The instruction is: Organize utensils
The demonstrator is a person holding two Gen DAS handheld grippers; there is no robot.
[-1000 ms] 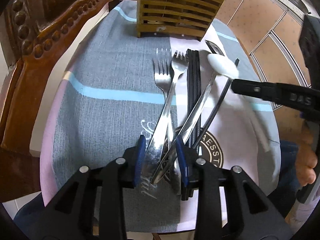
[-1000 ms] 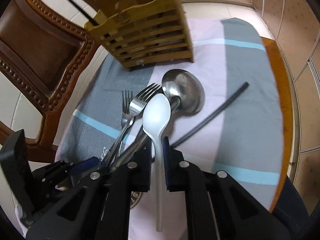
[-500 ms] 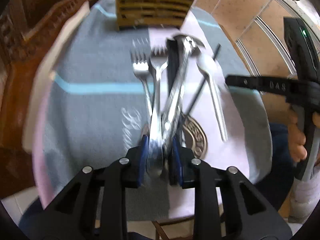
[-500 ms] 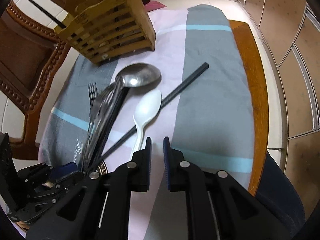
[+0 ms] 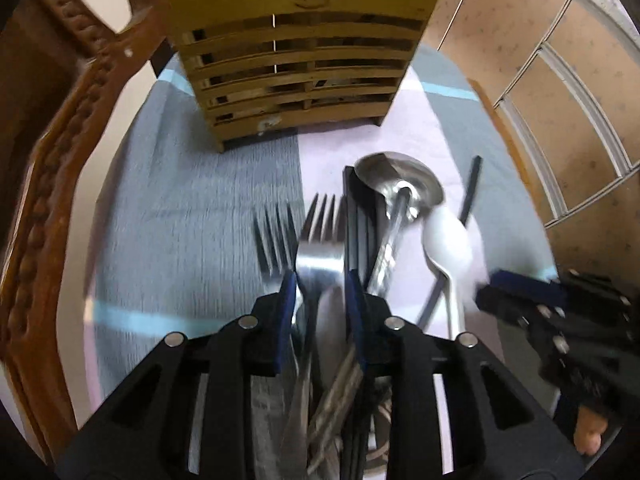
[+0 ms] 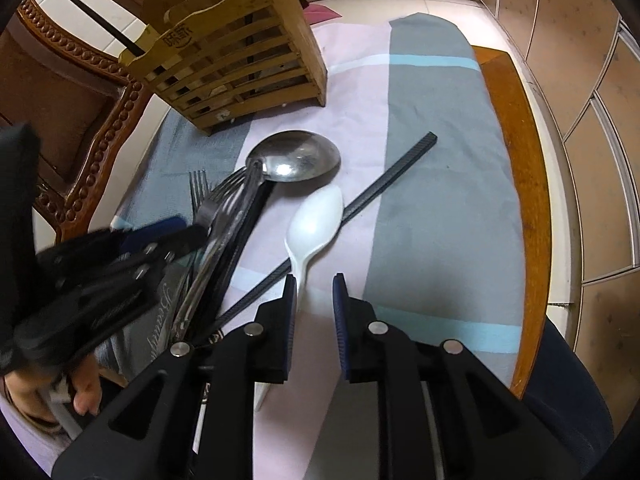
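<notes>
In the right wrist view, at upper left, the slatted wooden utensil holder (image 6: 236, 60) already held one black chopstick (image 6: 96, 20). At left, the left gripper (image 5: 320, 288) had its jaws clamped on a bundle of forks (image 6: 208, 196), chopsticks and a steel ladle (image 6: 294, 156). At centre, a white plastic spoon (image 6: 316, 220) and a loose chopstick (image 6: 384, 188) lay on the tablecloth (image 6: 440, 160). The right gripper (image 6: 314, 292) had its jaws apart, empty. Most sorting seemingly remained.

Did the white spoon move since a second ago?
Yes. The white plastic spoon was held up in the right gripper; now it lies on the cloth, nearer the camera than the wooden utensil holder, the gripper open.
</notes>
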